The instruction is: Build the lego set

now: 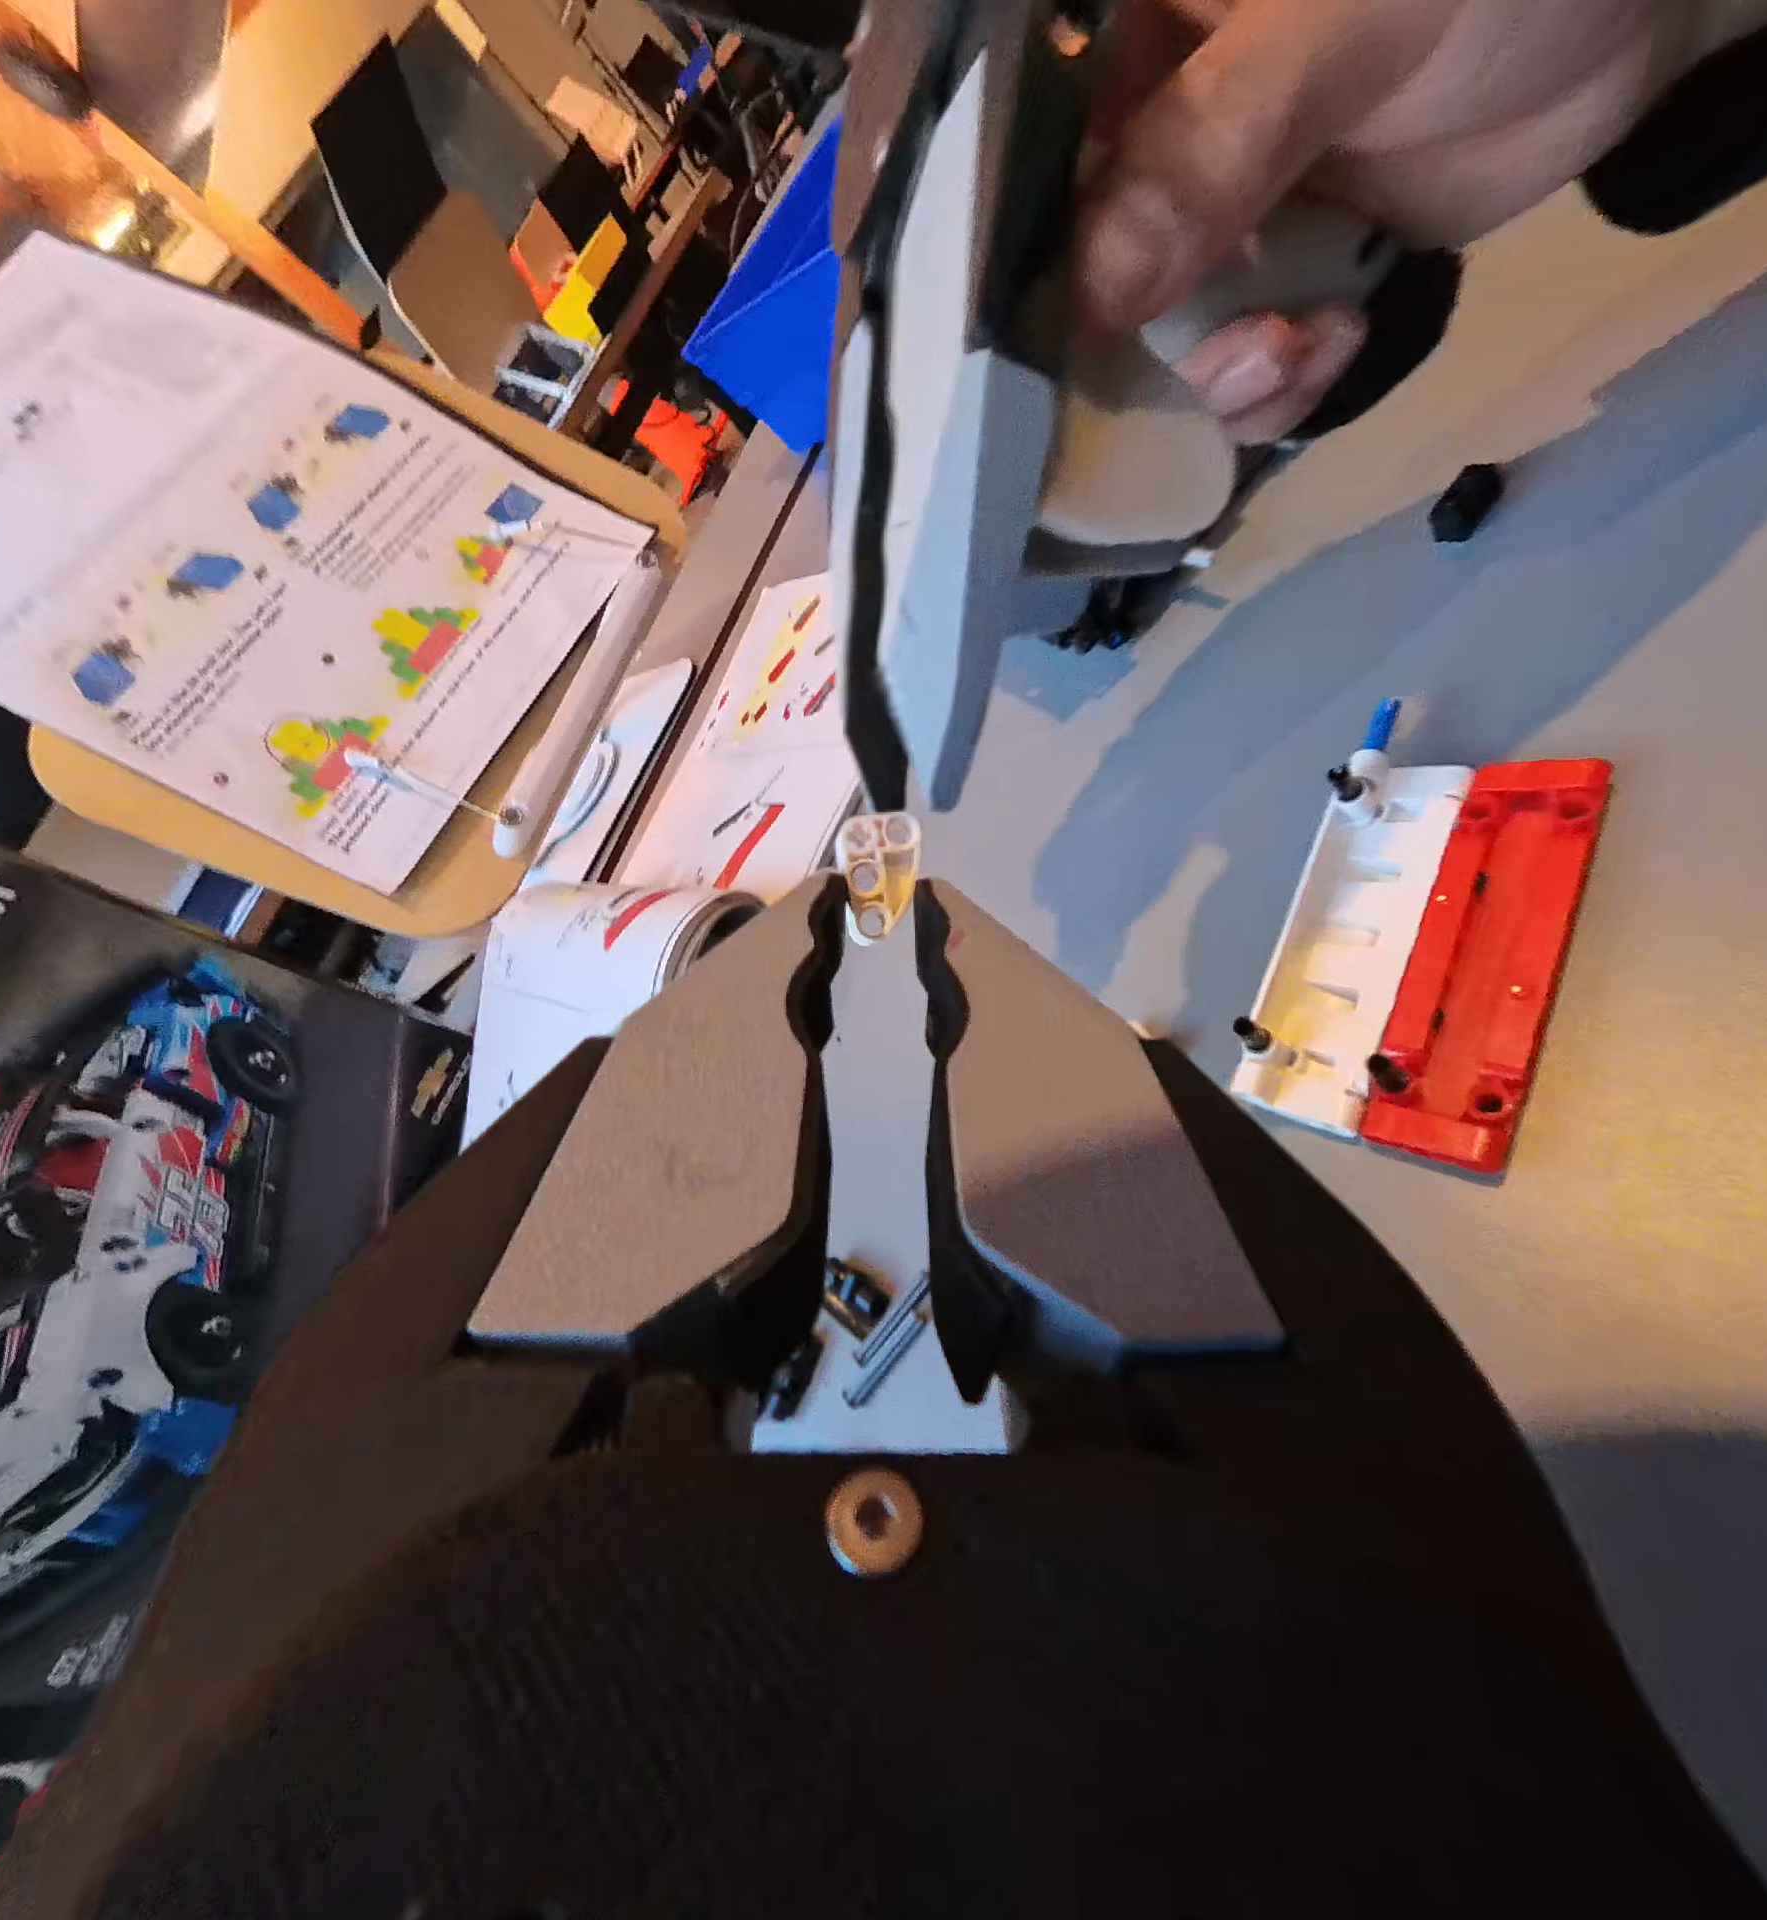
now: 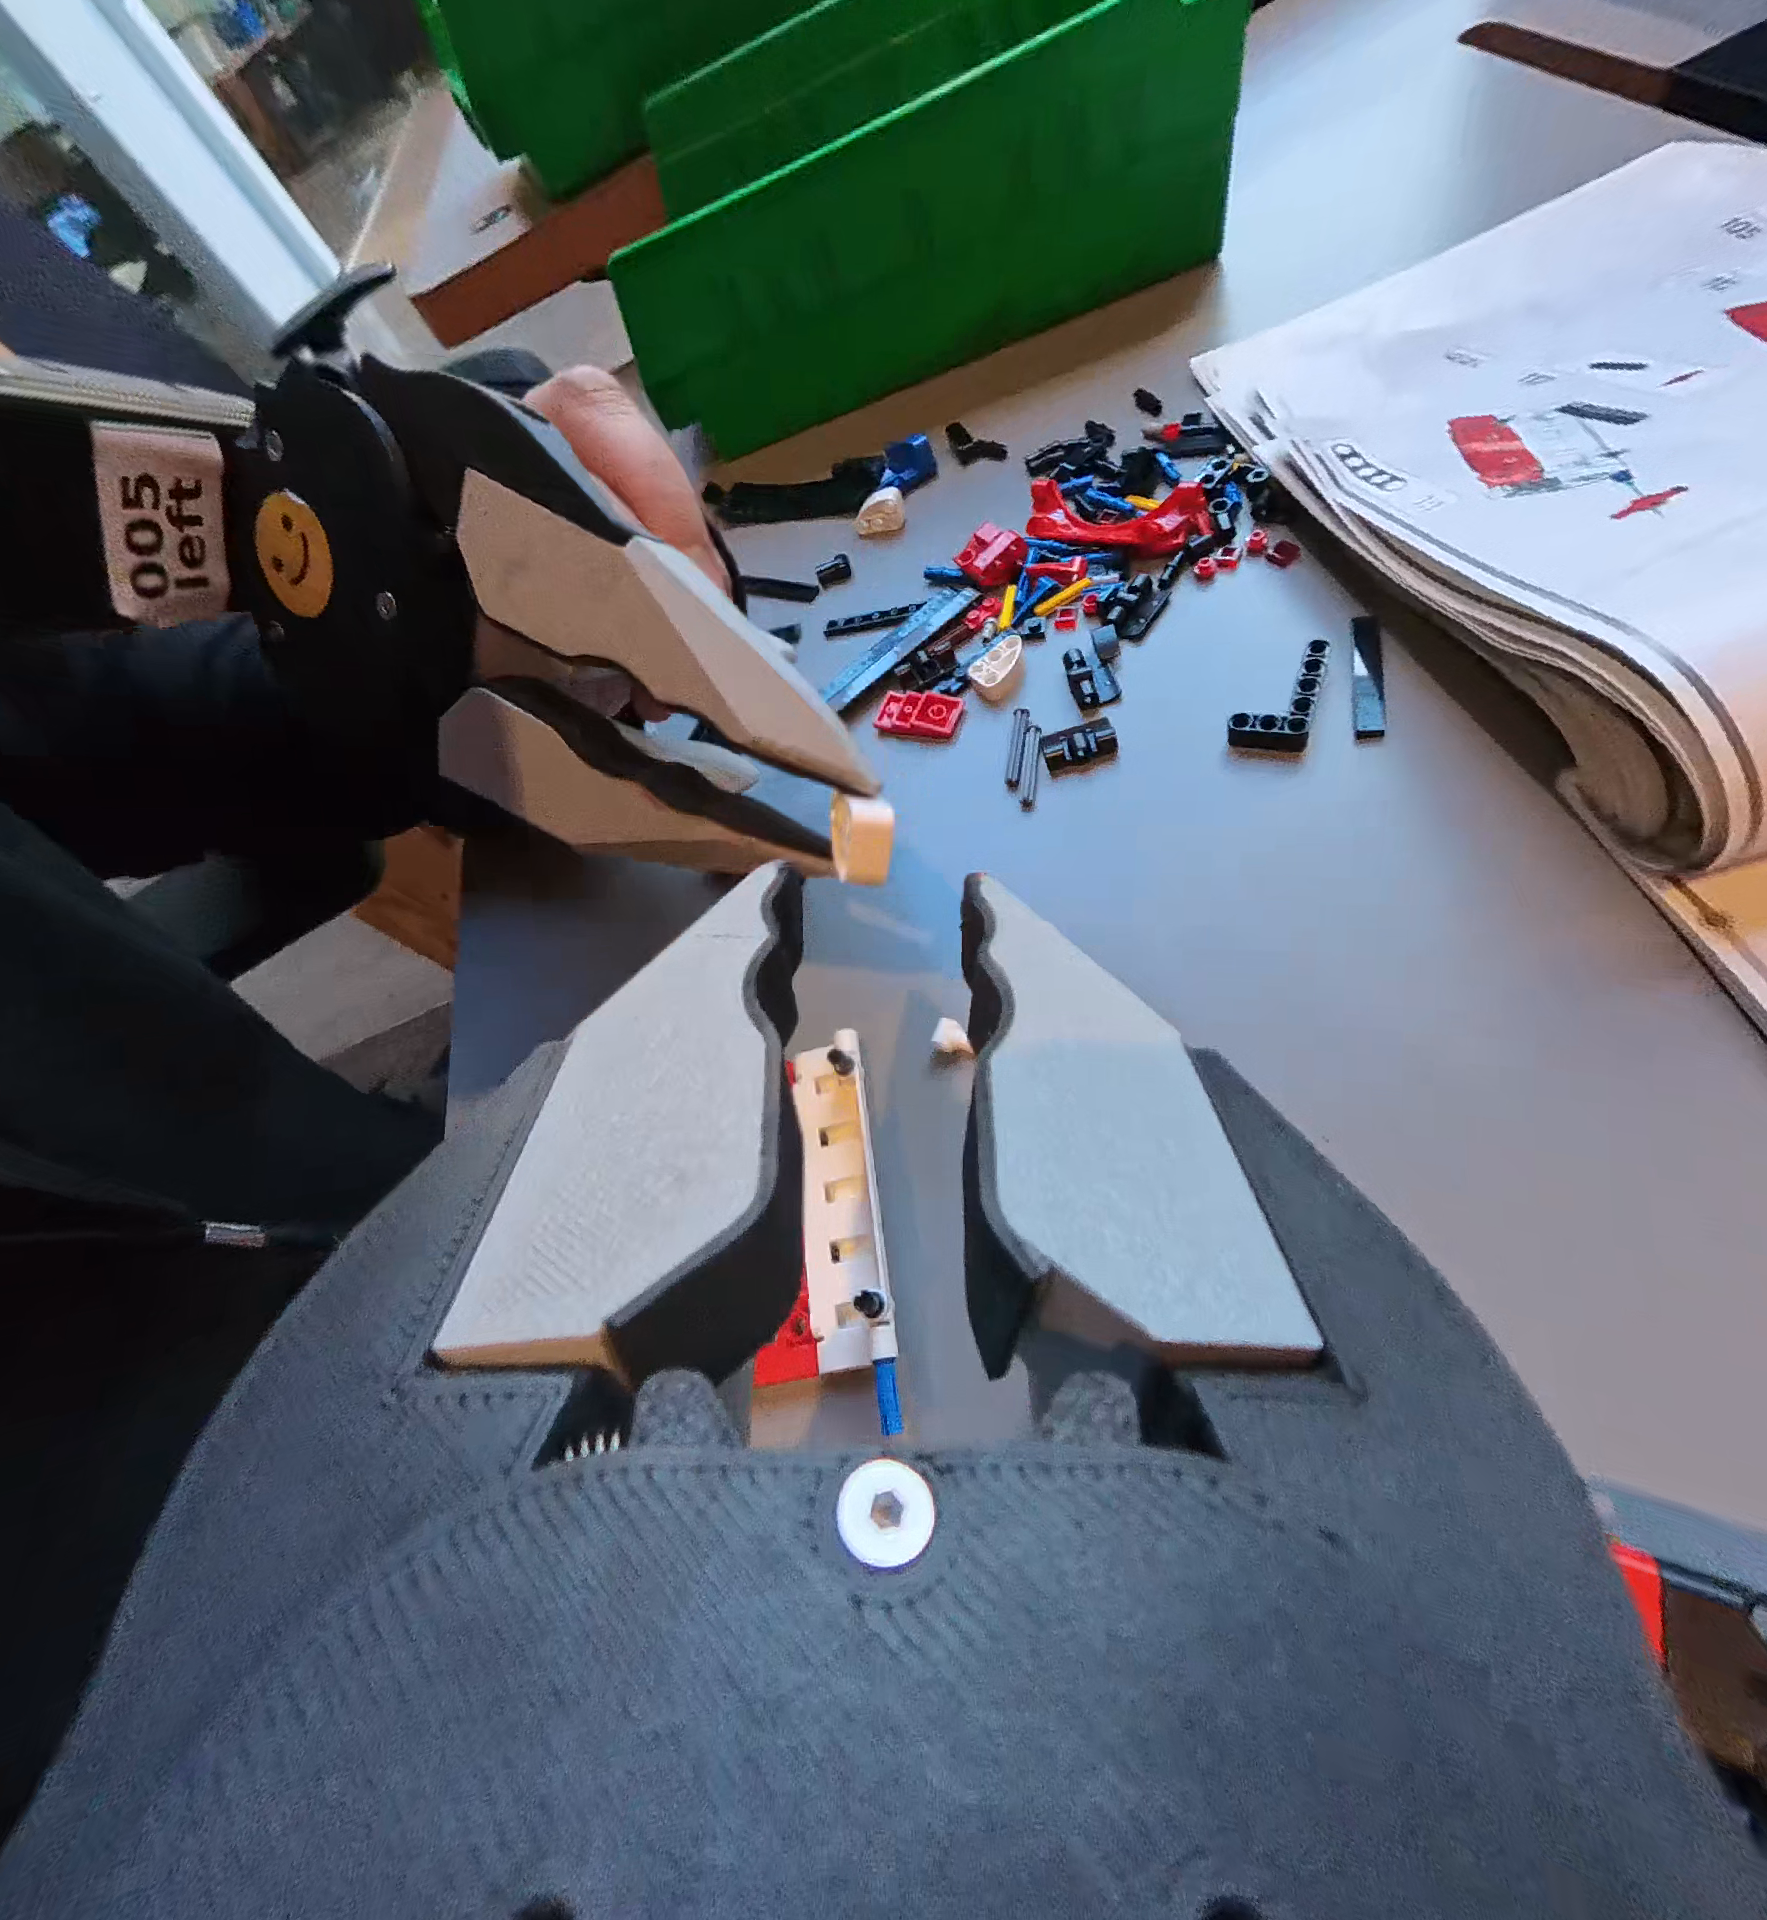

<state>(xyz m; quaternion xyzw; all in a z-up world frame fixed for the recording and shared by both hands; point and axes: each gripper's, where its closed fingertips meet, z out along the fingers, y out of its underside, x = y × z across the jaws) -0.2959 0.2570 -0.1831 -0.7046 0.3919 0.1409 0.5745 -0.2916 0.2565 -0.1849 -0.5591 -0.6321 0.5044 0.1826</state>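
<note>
My left gripper (image 1: 877, 902) is shut on a small white lego piece with holes (image 1: 879, 871) and holds it above the grey table. The piece also shows in the right wrist view (image 2: 863, 837), held by the left gripper (image 2: 848, 821) just beyond my right fingertips. My right gripper (image 2: 884, 899) is open and empty; in the left wrist view it (image 1: 900, 748) hangs point-down just above the piece. A white and red lego assembly (image 1: 1419, 966) with black pins and a blue pin lies on the table, also below my right gripper (image 2: 843, 1205).
A pile of loose red, black, blue and white lego parts (image 2: 1066, 582) lies ahead. An open instruction booklet (image 2: 1544, 499) is at the right, green bins (image 2: 910, 229) behind. The lego box (image 1: 131, 1195) and a printed sheet on a stand (image 1: 235, 561) are at the left. Both grippers' tips are close together, under 4 cm apart.
</note>
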